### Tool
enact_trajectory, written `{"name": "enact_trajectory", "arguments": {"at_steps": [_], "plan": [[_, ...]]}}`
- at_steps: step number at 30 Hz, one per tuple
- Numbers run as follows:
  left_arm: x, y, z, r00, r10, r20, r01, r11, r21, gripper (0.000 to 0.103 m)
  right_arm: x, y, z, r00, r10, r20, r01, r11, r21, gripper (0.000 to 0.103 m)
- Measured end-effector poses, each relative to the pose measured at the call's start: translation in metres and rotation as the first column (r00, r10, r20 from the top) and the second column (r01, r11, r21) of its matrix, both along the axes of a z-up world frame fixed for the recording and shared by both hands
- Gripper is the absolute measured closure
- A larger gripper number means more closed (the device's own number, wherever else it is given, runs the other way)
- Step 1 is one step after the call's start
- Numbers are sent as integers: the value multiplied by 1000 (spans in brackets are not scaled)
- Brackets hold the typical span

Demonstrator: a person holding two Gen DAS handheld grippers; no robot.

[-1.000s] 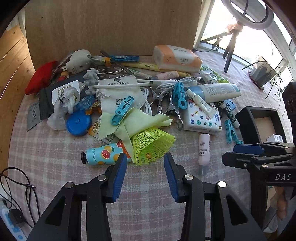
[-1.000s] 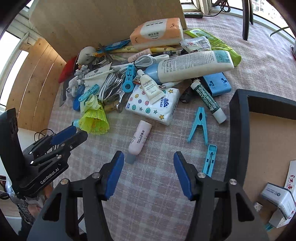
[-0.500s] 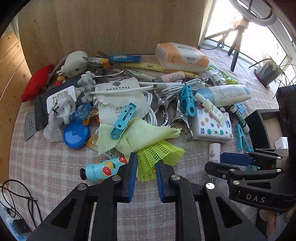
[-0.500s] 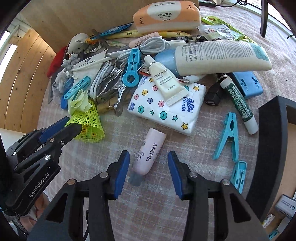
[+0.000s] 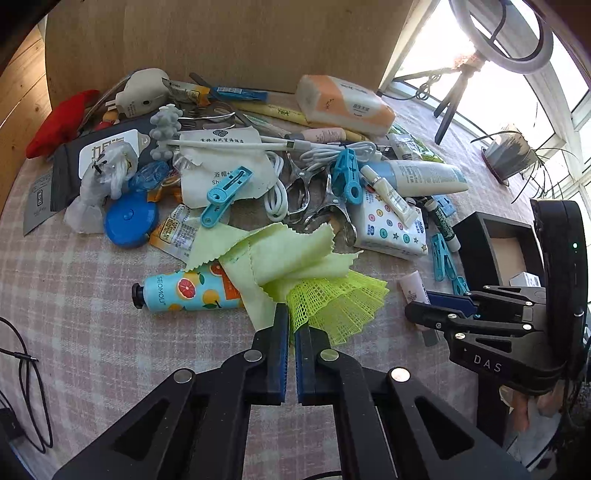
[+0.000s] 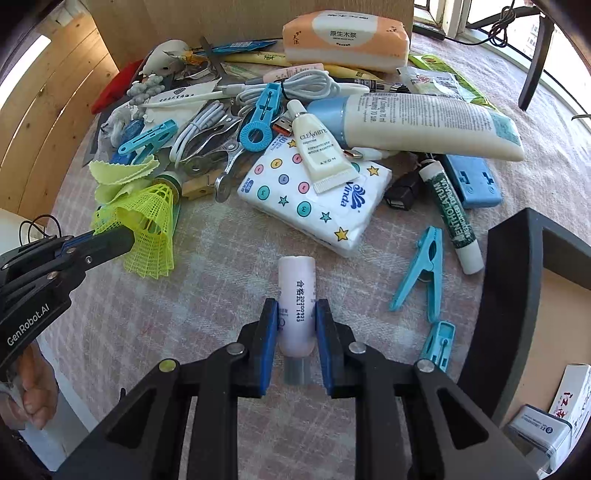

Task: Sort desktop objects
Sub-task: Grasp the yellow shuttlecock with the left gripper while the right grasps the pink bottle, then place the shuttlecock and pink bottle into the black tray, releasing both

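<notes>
Left gripper (image 5: 291, 323) at lower centre of the left wrist view, fingers (image 5: 279, 343) pinched together on the net skirt of the yellow shuttlecock (image 5: 332, 306). Same shuttlecock seen at the left edge of the right wrist view (image 6: 153, 229), skirt caught at the tip of the black fingers, cork end pointing up toward the heap. Pale green cloth (image 5: 280, 254) draped over the shuttlecock's upper part and over the right end of the fruit-print tube (image 5: 184, 291), which lies just left of it on the checked desk (image 5: 74, 314).

Right gripper (image 6: 294, 325) at lower centre of the right wrist view, blue-padded fingers (image 6: 268, 343) clamped on either side of the pink tube (image 6: 296, 295), cap end down between them, body pointing up the frame. Same pink tube partly hidden behind the right gripper at the right of the left wrist view (image 5: 413, 286).

Above the pink tube, a star-print tissue pack (image 6: 314, 199) with a small white cream tube (image 6: 317, 151) lying across it. Right of it, a blue clothespin (image 6: 424, 273) and a green-lettered stick (image 6: 452, 214). Large cream tube (image 6: 421, 125) upper right, orange tissue pack (image 6: 347, 35) at top. Black tray (image 6: 517, 295) at the right edge, small boxes in its lower corner.
</notes>
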State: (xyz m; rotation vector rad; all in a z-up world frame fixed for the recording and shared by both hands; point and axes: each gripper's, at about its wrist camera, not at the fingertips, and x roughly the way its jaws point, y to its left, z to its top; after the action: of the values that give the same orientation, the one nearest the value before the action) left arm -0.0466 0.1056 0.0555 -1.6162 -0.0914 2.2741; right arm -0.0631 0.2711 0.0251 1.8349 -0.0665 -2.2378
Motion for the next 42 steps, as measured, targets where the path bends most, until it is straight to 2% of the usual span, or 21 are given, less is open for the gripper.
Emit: {"name": "enact_trajectory", "arguments": {"at_steps": [2, 5, 11, 17, 20, 23, 26, 28, 30, 32, 37, 42], "plan": [[7, 3, 2, 999, -29, 23, 27, 998, 61, 101, 5, 8, 2, 1000, -15, 4, 15, 1000, -25, 83], [16, 9, 5, 998, -47, 33, 44, 995, 85, 102, 10, 26, 5, 998, -57, 27, 59, 994, -94, 83], [31, 24, 19, 994, -103, 27, 99, 987, 126, 102, 19, 40, 24, 997, -66, -28, 64, 995, -81, 83], [36, 37, 46, 987, -154, -50, 158, 983, 88, 102, 30, 55, 41, 994, -86, -61, 79, 991, -105, 83], [34, 42, 50, 983, -181, -35, 185, 967, 178, 102, 39, 70, 50, 992, -112, -66, 102, 986, -132, 83], [32, 54, 30, 981, -196, 5, 195, 976, 96, 102, 35, 72, 50, 987, -140, -74, 131, 984, -124, 83], [42, 62, 7, 966, -246, 79, 239, 968, 78, 102, 36, 78, 48, 986, -150, -71, 141, 983, -115, 83], [52, 66, 4, 956, -278, 92, 270, 959, 89, 102, 40, 86, 50, 986, -153, -73, 144, 983, -116, 83], [62, 69, 10, 947, -311, 85, 301, 947, 113, 102, 42, 89, 50, 984, -161, -75, 151, 981, -119, 83], [68, 71, 20, 944, -324, 57, 317, 943, 105, 102, 42, 91, 51, 983, -166, -75, 156, 980, -123, 83], [57, 69, 43, 957, -292, 3, 290, 953, 90, 102, 42, 93, 56, 983, -164, -86, 153, 981, -123, 83], [41, 84, 57, 958, -284, -41, 286, 956, 64, 102, 45, 108, 68, 977, -182, -107, 169, 978, -123, 83]]}}
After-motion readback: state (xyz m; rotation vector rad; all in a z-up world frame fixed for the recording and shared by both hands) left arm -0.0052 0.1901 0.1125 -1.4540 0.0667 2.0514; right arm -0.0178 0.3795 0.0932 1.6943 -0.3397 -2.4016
